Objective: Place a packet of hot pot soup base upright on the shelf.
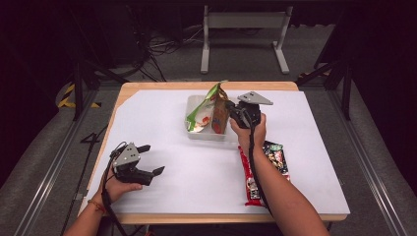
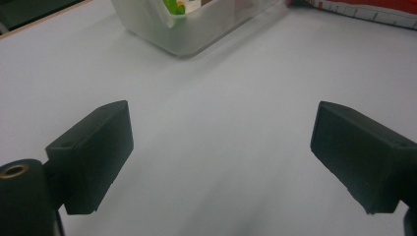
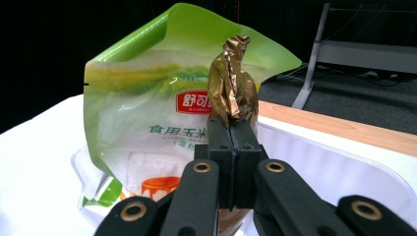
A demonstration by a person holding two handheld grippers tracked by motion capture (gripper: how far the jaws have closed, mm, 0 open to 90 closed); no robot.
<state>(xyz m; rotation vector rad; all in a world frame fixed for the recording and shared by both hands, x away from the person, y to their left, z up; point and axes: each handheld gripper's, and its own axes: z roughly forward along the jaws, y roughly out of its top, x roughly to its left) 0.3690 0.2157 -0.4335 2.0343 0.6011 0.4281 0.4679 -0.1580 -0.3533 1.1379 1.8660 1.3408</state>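
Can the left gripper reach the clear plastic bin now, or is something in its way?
Probably yes: the left gripper is open, and bare white table lies between it and the clear plastic bin.

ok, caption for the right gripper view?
Right hand-held gripper pinches crumpled gold foil packet beside green starch pouch in clear plastic bin.

The gold packet (image 3: 232, 78) is a crinkled foil pouch, standing upright over the clear tub (image 1: 194, 132), its twisted top pinched. It sits just beside the green bag (image 1: 202, 110), which leans upright inside the same tub.
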